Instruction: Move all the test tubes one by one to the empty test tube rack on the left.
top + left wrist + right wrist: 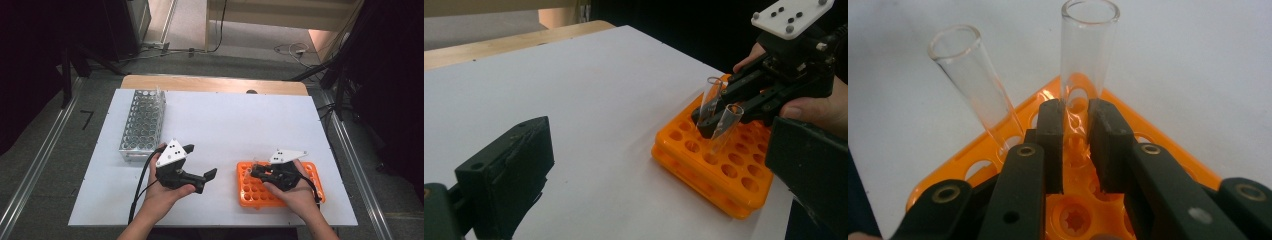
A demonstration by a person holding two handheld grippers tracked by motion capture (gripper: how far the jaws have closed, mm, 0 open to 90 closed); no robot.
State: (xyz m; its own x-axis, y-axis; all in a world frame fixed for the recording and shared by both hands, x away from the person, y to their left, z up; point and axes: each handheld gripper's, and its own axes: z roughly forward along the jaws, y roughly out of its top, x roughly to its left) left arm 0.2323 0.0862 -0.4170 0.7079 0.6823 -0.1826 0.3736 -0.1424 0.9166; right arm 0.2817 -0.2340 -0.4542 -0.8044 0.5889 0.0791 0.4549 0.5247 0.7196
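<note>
An orange tube rack (246, 200) lies on the white tabletop at the front right. Two clear glass test tubes stand in its near-left corner. My right gripper (1075, 125) is shut on the upright tube (1088, 55), its pads (1050, 135) pressing on the tube's lower part just above the rack (1168, 145). The other tube (973, 85) leans away to the left, free in its hole. From the left gripper view, the held tube (713, 97) rises behind the free one (726, 125). My left gripper (200, 161) is open and holds nothing, left of the orange rack.
A metal wire tube rack (142, 125) stands at the back left of the white board (235, 120). The table's wooden edge (215, 84) runs along the far side. Cables lie on the floor beyond it.
</note>
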